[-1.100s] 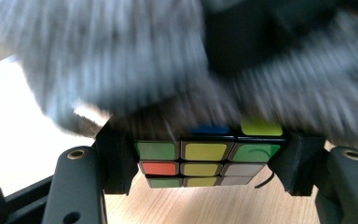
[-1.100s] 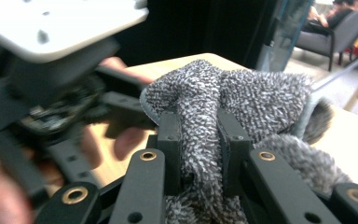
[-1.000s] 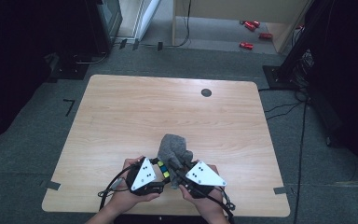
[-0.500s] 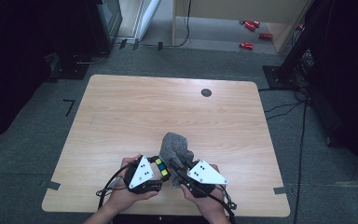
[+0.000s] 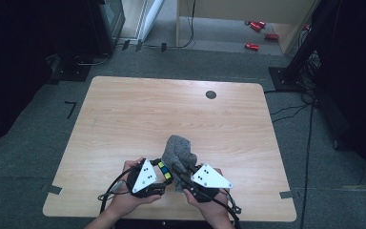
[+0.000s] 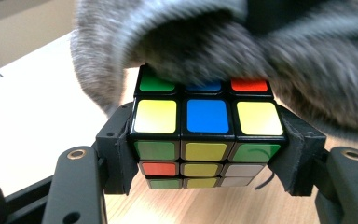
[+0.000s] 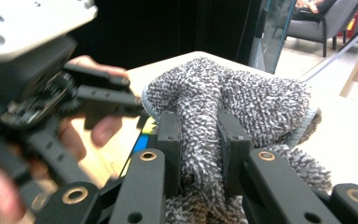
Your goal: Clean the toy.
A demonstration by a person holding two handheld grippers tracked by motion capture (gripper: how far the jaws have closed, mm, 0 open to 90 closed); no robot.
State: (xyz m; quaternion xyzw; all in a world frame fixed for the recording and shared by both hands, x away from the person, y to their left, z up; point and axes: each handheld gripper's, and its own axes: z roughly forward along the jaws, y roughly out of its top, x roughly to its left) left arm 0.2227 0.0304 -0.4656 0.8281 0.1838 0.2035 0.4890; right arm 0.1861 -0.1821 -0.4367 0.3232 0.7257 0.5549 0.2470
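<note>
Near edge of light wooden table [image 5: 124, 119]: left claw [image 6: 205, 154] clamped on both sides of multicoloured puzzle cube [image 6: 207, 135], held just above the tabletop. Right claw [image 7: 199, 144] pinched tight on a fold of grey fuzzy knitted cloth [image 7: 242, 93], draped against the cube's top face.

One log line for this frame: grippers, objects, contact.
left gripper: shut on cube | right gripper: shut on cloth | cloth draped over cube's far edge | table: wood

The grey cloth [image 5: 177, 153] has drooped slightly further over the cube [image 5: 164, 170]
</note>
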